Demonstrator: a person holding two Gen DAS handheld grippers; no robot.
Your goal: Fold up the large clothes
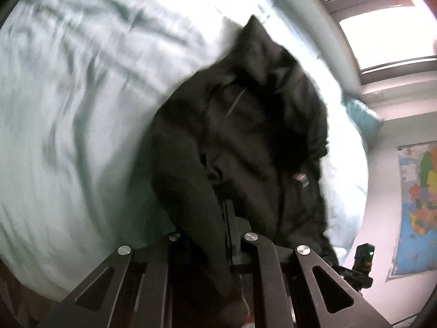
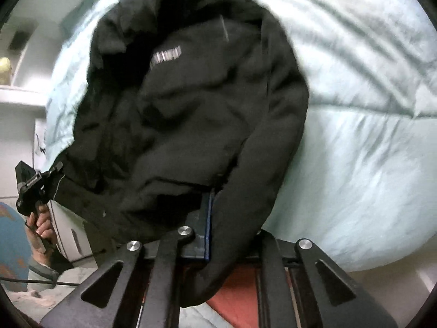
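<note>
A black hooded jacket (image 1: 245, 136) hangs in the air over a pale green duvet (image 1: 68, 109), blurred by motion. My left gripper (image 1: 228, 207) is shut on its hem, cloth draped over the fingers. In the right wrist view the same jacket (image 2: 191, 104) shows a white chest logo and a dangling sleeve. My right gripper (image 2: 211, 202) is shut on its lower edge, one blue-edged finger (image 2: 204, 227) showing. The left gripper (image 2: 38, 188) also shows at the far left of that view, clamped on the jacket's other corner, with the hand holding it.
The duvet (image 2: 368, 136) covers a bed that fills most of both views. A window (image 1: 382, 32) and a wall map (image 1: 420, 207) are at the right. A teal pillow (image 1: 360, 117) lies by the wall. White shelves (image 2: 19, 93) stand at the left.
</note>
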